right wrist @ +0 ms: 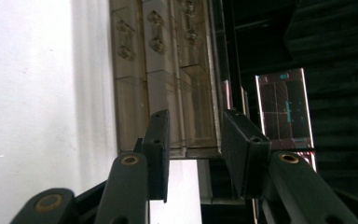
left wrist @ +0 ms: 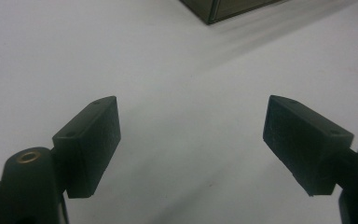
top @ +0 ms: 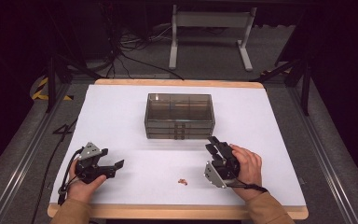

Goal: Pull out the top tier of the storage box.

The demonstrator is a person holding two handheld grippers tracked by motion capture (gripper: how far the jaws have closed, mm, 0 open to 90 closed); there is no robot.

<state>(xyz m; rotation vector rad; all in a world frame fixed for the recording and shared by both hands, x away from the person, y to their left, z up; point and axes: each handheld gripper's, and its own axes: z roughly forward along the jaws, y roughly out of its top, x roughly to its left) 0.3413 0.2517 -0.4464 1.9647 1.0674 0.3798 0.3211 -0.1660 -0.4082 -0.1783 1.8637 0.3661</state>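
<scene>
The smoky translucent plastic drawer box (top: 179,116) stands mid-table on the white tabletop (top: 121,112), just ahead of the right gripper (top: 216,144), whose half-parted jaws hold nothing, while the left gripper (top: 113,166) rests released, well apart.

High view overlooks table; both gripper views closely share the drawer box (top: 179,115).

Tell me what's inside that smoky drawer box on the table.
Through the drawer box top, only inner dividers show; no contents are visible. The tinted fronts hide whatever may lie in the lower drawers.
</scene>
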